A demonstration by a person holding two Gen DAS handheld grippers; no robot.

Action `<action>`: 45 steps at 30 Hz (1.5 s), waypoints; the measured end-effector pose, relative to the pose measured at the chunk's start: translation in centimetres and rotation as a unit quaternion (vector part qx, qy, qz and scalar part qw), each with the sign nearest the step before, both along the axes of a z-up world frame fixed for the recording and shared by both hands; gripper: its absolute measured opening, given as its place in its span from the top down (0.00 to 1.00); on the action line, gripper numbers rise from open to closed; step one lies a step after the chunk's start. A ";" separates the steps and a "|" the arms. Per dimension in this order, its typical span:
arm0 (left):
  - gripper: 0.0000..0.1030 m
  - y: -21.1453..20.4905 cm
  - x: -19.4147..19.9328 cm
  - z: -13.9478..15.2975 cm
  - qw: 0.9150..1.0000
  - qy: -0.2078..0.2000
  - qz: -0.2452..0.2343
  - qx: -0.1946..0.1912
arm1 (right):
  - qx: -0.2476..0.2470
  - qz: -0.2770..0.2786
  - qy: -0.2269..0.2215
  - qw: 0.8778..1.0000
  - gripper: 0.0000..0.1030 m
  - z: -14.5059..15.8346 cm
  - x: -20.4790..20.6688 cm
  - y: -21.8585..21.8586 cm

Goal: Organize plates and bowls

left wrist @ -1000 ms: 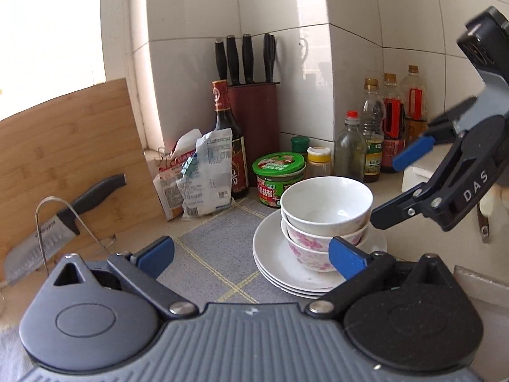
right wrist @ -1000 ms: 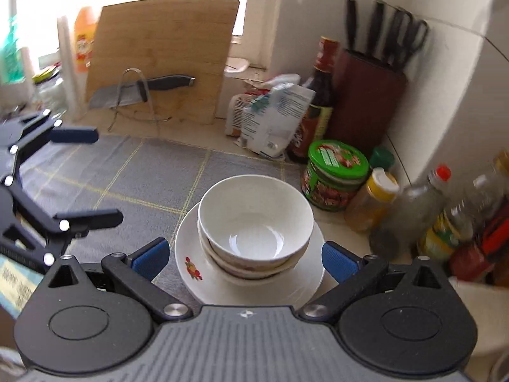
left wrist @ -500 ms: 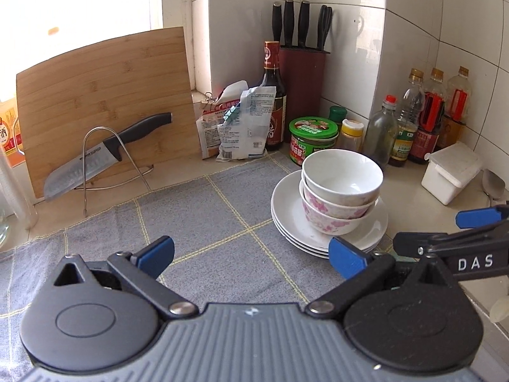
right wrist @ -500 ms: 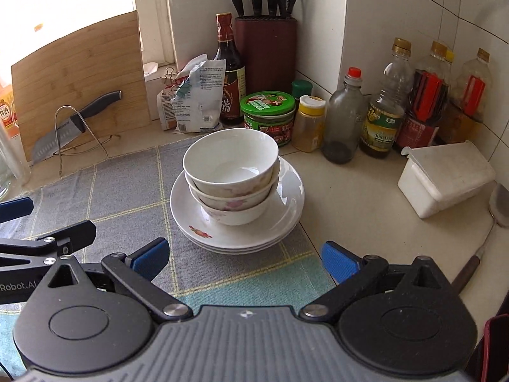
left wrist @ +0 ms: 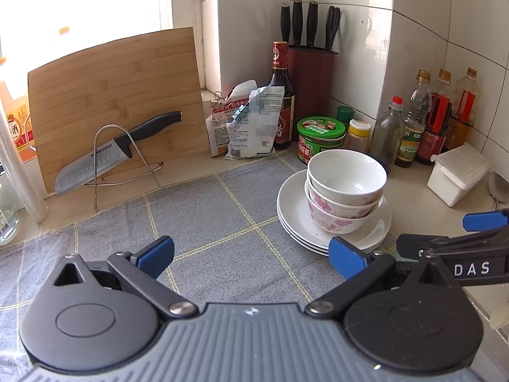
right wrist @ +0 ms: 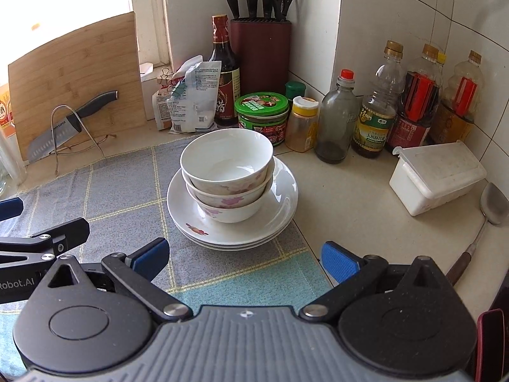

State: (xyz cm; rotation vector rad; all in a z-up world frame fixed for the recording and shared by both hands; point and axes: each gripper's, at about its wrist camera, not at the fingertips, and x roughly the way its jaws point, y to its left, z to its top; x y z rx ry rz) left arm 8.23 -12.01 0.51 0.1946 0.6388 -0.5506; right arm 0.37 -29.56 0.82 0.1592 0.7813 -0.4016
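Two nested white bowls with pink flowers (left wrist: pixel 345 192) (right wrist: pixel 227 173) sit on a stack of white plates (left wrist: pixel 292 210) (right wrist: pixel 280 203) at the right edge of a grey checked mat (left wrist: pixel 203 222) (right wrist: pixel 127 191). My left gripper (left wrist: pixel 251 254) is open and empty, low over the mat, left of and in front of the stack. My right gripper (right wrist: pixel 243 256) is open and empty, just in front of the stack. Each gripper also shows in the other's view: the right one (left wrist: pixel 451 238), the left one (right wrist: pixel 38 226).
Behind the stack stand a green-lidded jar (right wrist: pixel 261 116), sauce bottles (right wrist: pixel 372 117), a knife block (right wrist: pixel 261 51) and packets (right wrist: pixel 187 98). A cutting board (left wrist: pixel 114 102) with a knife on a wire stand (left wrist: pixel 117 149) is at back left. A white box (right wrist: pixel 437 175) and a ladle (right wrist: pixel 490 210) lie to the right.
Both grippers have pulled back and away from the stack, which now looks smaller and farther. The bowls and plates have not moved. Both grippers stay open.
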 end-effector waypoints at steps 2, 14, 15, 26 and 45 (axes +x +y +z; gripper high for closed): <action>0.01 0.0 0.1 0.0 1.000 0.003 0.002 0.000 | -0.004 0.000 0.001 1.000 0.00 0.1 0.1 0.0; 0.01 0.1 0.2 0.2 1.000 0.005 0.004 -0.001 | -0.003 -0.002 0.004 1.000 0.00 0.2 0.3 0.2; 0.01 0.1 0.2 0.2 1.000 0.005 0.005 -0.001 | -0.003 -0.002 0.004 1.000 0.00 0.2 0.3 0.1; 0.01 0.2 0.3 0.6 1.000 0.001 0.008 -0.001 | -0.016 -0.004 0.005 1.000 0.00 0.6 0.4 0.3; 0.01 -0.5 0.3 0.5 1.000 0.004 0.008 0.006 | -0.017 -0.010 0.010 1.000 0.00 0.5 0.3 -0.3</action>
